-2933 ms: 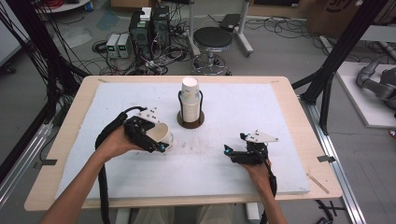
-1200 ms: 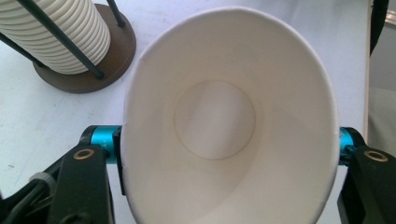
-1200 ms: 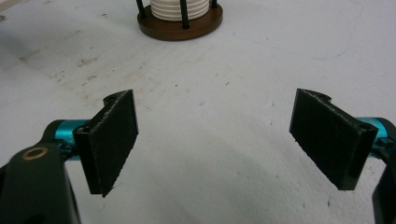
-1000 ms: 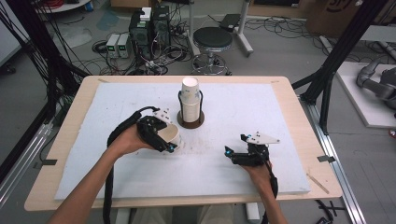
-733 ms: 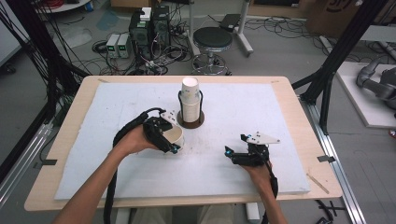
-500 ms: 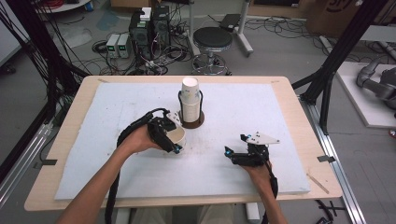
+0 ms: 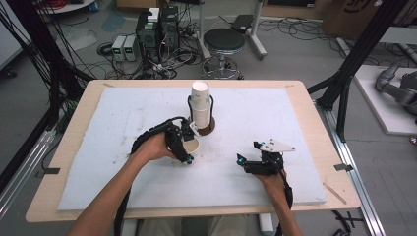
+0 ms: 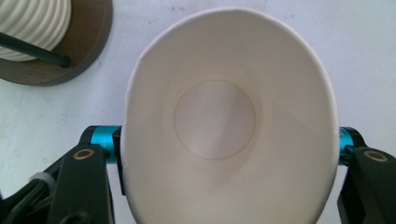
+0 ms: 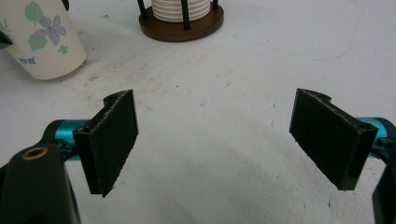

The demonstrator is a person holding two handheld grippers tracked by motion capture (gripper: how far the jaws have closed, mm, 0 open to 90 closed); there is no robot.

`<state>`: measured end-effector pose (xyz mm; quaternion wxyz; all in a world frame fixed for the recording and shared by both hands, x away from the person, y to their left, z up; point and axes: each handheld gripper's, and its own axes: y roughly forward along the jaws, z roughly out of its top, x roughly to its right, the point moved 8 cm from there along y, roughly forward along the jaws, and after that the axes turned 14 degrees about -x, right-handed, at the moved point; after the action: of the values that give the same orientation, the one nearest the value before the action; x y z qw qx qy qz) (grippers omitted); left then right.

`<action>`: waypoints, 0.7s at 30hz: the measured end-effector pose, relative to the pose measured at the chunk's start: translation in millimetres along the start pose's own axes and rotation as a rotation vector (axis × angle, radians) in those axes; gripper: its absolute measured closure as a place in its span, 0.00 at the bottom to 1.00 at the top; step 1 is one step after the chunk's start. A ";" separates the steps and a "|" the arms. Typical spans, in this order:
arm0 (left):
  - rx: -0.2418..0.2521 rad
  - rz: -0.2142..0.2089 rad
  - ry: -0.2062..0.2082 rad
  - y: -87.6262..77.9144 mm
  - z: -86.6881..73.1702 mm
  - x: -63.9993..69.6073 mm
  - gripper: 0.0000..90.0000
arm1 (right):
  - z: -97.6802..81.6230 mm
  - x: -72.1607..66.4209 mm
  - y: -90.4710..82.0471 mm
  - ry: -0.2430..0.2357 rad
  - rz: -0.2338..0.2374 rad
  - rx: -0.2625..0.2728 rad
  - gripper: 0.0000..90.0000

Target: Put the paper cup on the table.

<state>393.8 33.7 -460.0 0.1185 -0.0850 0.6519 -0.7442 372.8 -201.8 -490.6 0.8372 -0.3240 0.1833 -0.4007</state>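
Note:
A white paper cup (image 7: 193, 145) with a flower print (image 9: 44, 37) is upright and slightly tilted, its base down at the white mat. My left gripper (image 7: 189, 148) is shut on it, and the rim (image 8: 219, 116) is squeezed into an oval between the jaws. Just behind it, a stack of ribbed white cups (image 7: 200, 105) stands in a holder with a round brown base (image 7: 212, 129) and thin dark rods. My right gripper (image 7: 242, 163) lies low over the mat at the right, open, nothing between its pads (image 9: 114, 140).
The white mat (image 7: 275, 118) covers a wooden table (image 7: 74, 128). Beyond the far edge are a stool (image 7: 223, 42), computer boxes and cables on the floor. Black frame posts stand at both sides of the table.
My left hand has carried the cup to the right, toward the cup holder, and a little lower. The right gripper has stayed where it was.

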 end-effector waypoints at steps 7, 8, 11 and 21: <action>-0.004 0.004 0.005 4.5 5.0 0.8 0.36 | -0.2 0.4 -0.5 0.004 0.002 0.001 0.17; -0.002 0.004 0.000 5.0 5.7 0.7 0.36 | -0.2 0.4 -0.4 0.004 0.003 0.001 0.17; -0.003 0.004 0.000 5.5 6.4 0.6 0.36 | -0.2 0.4 -0.4 0.004 0.002 0.002 0.17; 0.018 0.015 -0.003 7.7 8.0 0.9 0.29 | -0.1 0.4 -0.4 0.002 0.001 0.003 0.17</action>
<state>395.7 24.9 -466.6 0.1258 -0.0799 0.6456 -0.7490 372.7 -202.4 -490.5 0.8376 -0.3223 0.1836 -0.4009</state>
